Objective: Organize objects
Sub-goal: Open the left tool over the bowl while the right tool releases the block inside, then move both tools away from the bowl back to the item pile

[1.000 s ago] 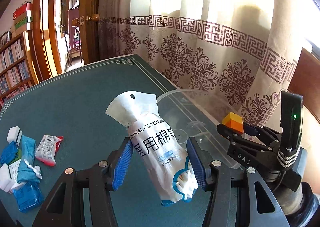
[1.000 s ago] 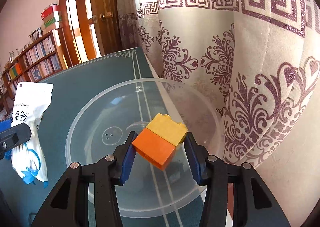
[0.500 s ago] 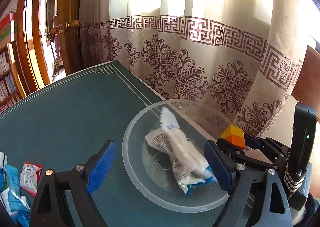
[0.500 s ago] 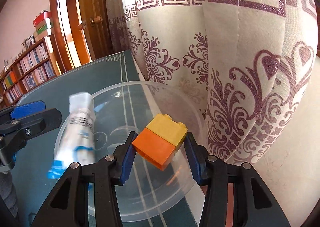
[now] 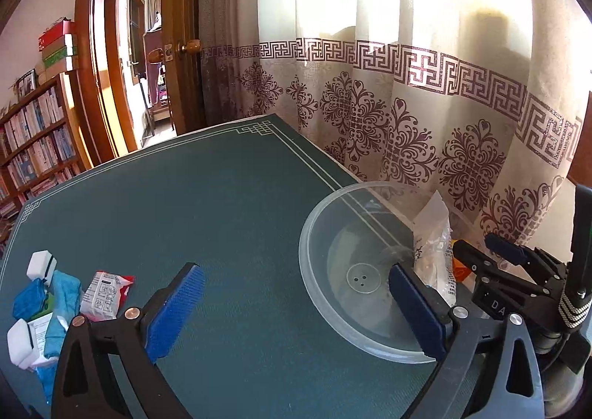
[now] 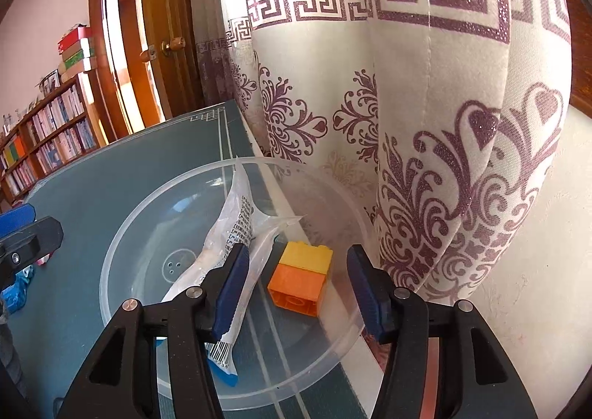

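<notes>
A dark green surface (image 5: 222,219) with a pale line border is sitting by a cream curtain with purple patterns (image 5: 388,104), a wooden door (image 5: 181,49) and a bookshelf (image 5: 33,138). A clear round plastic bowl (image 6: 122,245) is holding a white cotton-swab packet (image 6: 236,234) and an orange-and-yellow toy brick (image 6: 301,276). At 8 o'clock, blue and white packets (image 5: 55,293) are lying bunched. The left tool (image 5: 292,308) is opening wide, empty. The right tool (image 6: 296,289) is opening; the brick is lying loose between its jaws.

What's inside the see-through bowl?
In the clear bowl: a cotton swab packet and an orange-yellow toy block. The right hand-held gripper's finger covers part of the packet.
</notes>
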`<state>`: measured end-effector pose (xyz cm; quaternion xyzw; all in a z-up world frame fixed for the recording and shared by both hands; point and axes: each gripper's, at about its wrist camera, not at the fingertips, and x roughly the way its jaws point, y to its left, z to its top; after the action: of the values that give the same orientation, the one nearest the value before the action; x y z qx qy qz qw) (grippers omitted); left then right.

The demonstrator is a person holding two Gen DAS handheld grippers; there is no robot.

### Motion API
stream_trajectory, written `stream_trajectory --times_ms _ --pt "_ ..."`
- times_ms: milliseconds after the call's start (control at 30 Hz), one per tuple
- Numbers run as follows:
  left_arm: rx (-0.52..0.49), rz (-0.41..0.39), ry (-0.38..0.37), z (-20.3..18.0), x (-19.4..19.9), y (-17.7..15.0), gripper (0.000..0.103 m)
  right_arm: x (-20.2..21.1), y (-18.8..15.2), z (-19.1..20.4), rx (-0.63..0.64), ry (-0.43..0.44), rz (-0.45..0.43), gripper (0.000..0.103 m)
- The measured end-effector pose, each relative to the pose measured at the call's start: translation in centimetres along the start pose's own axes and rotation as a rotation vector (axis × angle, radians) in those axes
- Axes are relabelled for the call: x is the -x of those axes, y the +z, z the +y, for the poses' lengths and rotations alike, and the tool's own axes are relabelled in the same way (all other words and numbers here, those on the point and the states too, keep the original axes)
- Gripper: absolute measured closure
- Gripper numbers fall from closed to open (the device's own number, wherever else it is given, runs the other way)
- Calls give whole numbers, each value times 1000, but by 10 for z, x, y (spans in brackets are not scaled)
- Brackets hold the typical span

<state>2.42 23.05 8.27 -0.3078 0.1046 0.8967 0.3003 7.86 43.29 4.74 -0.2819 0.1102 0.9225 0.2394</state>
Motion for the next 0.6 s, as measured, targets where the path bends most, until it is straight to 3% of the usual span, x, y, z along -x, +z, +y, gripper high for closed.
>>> stream_trajectory --times_ms 267,600 --pt "25 11 95 16 1 -11 1 31 1 11 19 -29 -117 45" --pt "56 22 166 38 11 -21 1 52 -7 49 84 103 -121 33"
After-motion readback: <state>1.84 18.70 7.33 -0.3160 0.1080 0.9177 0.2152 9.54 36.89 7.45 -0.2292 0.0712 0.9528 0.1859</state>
